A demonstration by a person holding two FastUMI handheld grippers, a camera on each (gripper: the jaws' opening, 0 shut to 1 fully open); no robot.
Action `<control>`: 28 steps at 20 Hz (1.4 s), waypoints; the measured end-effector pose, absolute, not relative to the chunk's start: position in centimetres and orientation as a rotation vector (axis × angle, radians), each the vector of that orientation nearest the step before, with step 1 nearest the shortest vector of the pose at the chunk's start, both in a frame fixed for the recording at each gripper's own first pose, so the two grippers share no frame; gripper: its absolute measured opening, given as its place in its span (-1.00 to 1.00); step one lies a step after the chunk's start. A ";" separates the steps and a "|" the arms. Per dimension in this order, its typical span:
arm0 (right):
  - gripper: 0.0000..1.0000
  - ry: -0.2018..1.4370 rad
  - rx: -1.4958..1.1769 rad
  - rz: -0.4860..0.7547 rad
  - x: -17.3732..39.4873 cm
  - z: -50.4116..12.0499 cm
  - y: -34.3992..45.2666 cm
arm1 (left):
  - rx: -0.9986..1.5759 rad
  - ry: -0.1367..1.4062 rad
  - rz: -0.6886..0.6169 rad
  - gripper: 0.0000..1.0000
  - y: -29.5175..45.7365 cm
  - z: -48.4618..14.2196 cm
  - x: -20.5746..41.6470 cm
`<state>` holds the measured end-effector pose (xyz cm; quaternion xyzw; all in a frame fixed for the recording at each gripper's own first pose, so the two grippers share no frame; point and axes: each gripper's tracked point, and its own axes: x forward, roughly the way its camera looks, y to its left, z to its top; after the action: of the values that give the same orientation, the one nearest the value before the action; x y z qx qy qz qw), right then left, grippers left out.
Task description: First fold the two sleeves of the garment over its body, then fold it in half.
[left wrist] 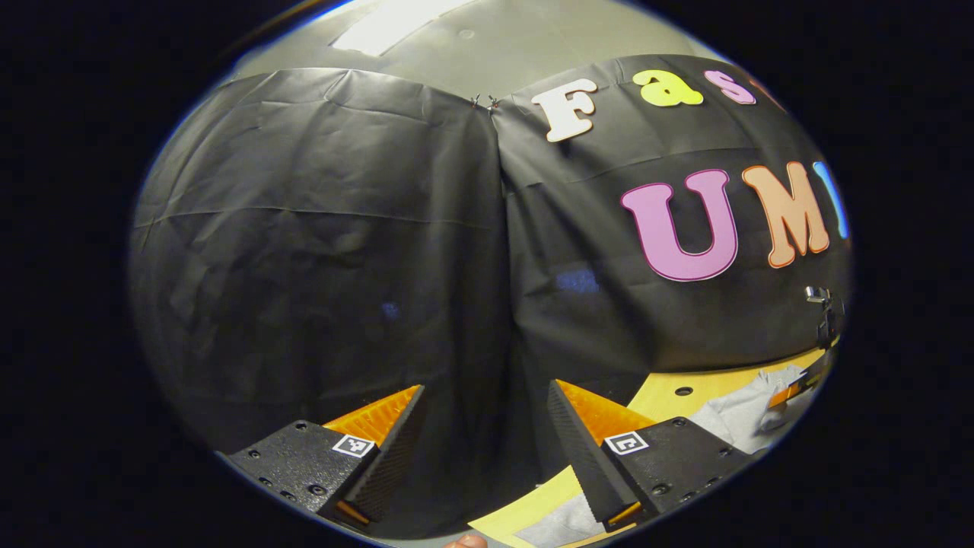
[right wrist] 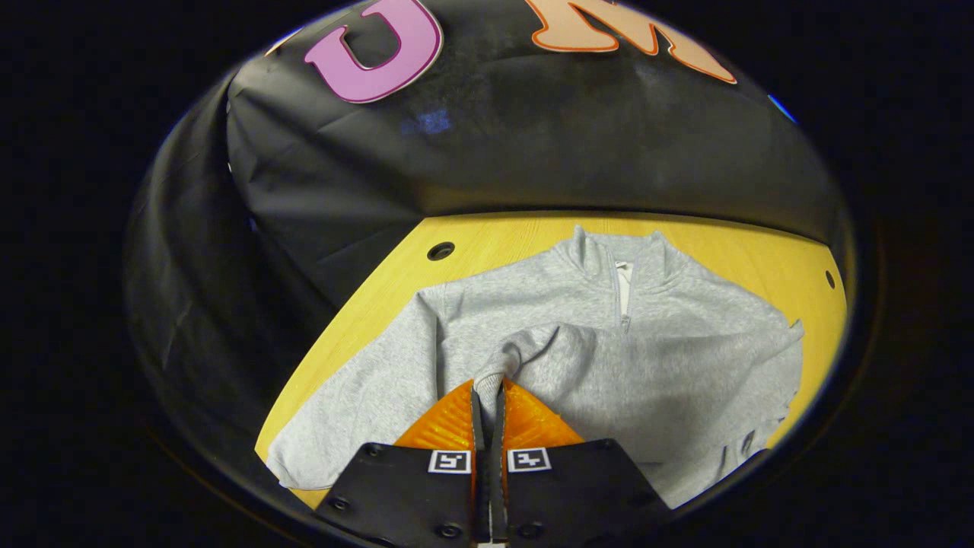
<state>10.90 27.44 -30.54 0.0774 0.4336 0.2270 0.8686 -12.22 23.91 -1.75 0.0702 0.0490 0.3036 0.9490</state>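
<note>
Nearest in the right gripper view, the right gripper (right wrist: 487,396) has its two fingers pressed almost together on the cuff (right wrist: 491,374) of one sleeve (right wrist: 609,358), pinching the ribbed edge between them. It seems to hold the cuff this way so the sleeve can be drawn across and laid on the chest. The sleeve runs from the garment's far edge over the body to the fingers. The sweatshirt (right wrist: 685,396) is light grey, soft and fleecy, with a short zip at a stand-up collar (right wrist: 618,255). It lies flat, front up, on a pale wooden table (right wrist: 494,236), collar pointing toward the black cloth wall. The other sleeve (right wrist: 365,396) stretches out to the side, not yet folded.

In the left gripper view, the left gripper (left wrist: 487,396) is wide open and holds nothing, raised and facing the wall, likely waiting its turn. Beyond it, part of the grey garment (left wrist: 738,415) shows on the table (left wrist: 670,392).
</note>
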 end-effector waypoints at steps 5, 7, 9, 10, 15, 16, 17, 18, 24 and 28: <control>-0.51 0.870 0.188 0.559 9.7 -29.2 29.9 | 0.128 0.140 0.594 0.93 23.5 -4.7 -12.7; 0.44 0.818 0.174 0.566 9.9 -27.8 29.7 | 0.118 0.179 0.577 0.92 23.1 -6.7 -12.8; 0.97 0.772 0.143 0.560 10.2 -26.8 29.0 | 0.095 0.219 0.549 0.93 22.4 -8.6 -12.5; 0.96 0.749 0.130 0.556 10.3 -26.1 28.6 | 0.083 0.239 0.536 0.93 22.1 -9.8 -12.4; 0.90 0.619 0.085 0.524 11.0 -22.3 25.3 | -0.021 0.365 0.458 0.94 20.1 -16.0 -12.1; 0.97 0.603 0.080 0.519 11.1 -21.7 24.6 | -0.040 0.399 0.445 0.94 19.6 -17.7 -12.3; 0.97 0.593 0.075 0.511 11.0 -21.4 23.9 | -0.062 0.432 0.434 0.87 19.2 -19.1 -12.4; 0.97 0.586 0.069 0.502 11.0 -20.9 23.2 | -0.083 0.469 0.427 0.87 18.9 -20.7 -12.6; 0.97 0.543 0.045 0.445 10.7 -19.3 19.0 | -0.198 0.646 0.420 0.88 17.4 -28.0 -14.4; 0.97 0.494 0.034 0.394 10.9 -17.5 16.3 | -0.268 0.733 0.439 0.89 17.1 -31.3 -15.3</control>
<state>10.91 16.26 -17.52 0.0166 0.2429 0.1935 0.9504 -15.28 17.11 -31.35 -0.1294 0.3546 0.2122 0.9014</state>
